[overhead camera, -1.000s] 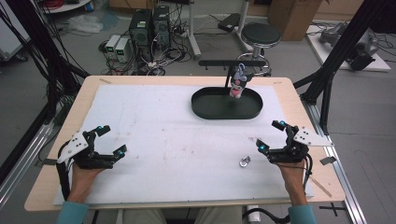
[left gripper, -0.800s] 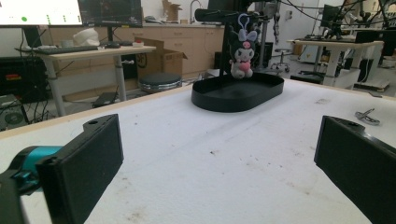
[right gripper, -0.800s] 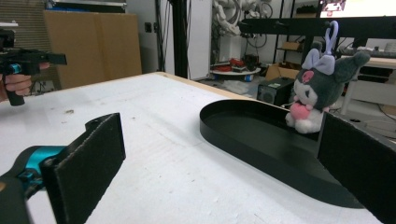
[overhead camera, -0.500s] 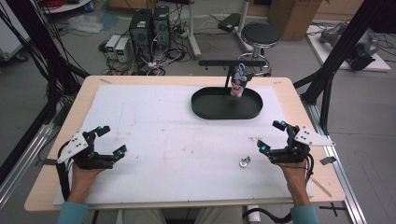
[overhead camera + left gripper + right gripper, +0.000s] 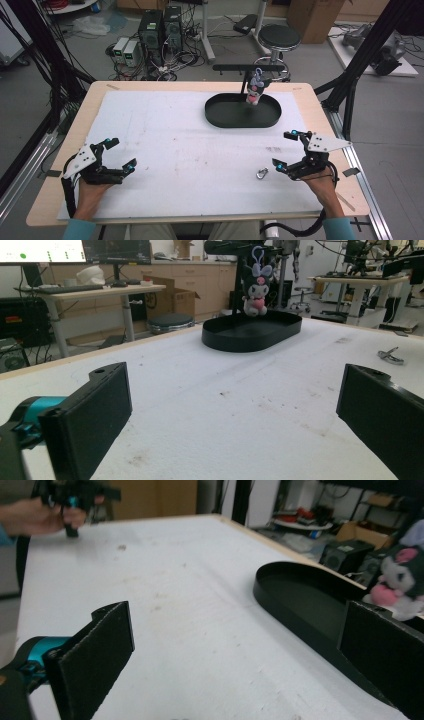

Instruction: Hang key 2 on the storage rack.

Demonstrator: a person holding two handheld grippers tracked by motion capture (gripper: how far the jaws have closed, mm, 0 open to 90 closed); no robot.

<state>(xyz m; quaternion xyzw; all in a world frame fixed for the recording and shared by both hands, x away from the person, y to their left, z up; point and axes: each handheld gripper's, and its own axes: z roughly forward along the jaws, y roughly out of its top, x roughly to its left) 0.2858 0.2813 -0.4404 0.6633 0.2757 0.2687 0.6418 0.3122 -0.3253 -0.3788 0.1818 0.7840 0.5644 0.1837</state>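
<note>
Both handheld tools are built of black frames. The left gripper (image 5: 117,155) carries a pale grey three-cornered plate on top, and its two flat, rectangular black jaws end in small teal-blue lights or caps. The right gripper (image 5: 286,149) matches it: the same grey triangular plate, black body and teal accents at the jaw roots. A black cable loops from each grip back toward the near table edge. The person wears teal long sleeves (image 5: 78,229) on both forearms.

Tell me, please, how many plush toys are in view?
1: the plush toy hangs from the black stand above the far end of the black tray. None other visible.
</note>
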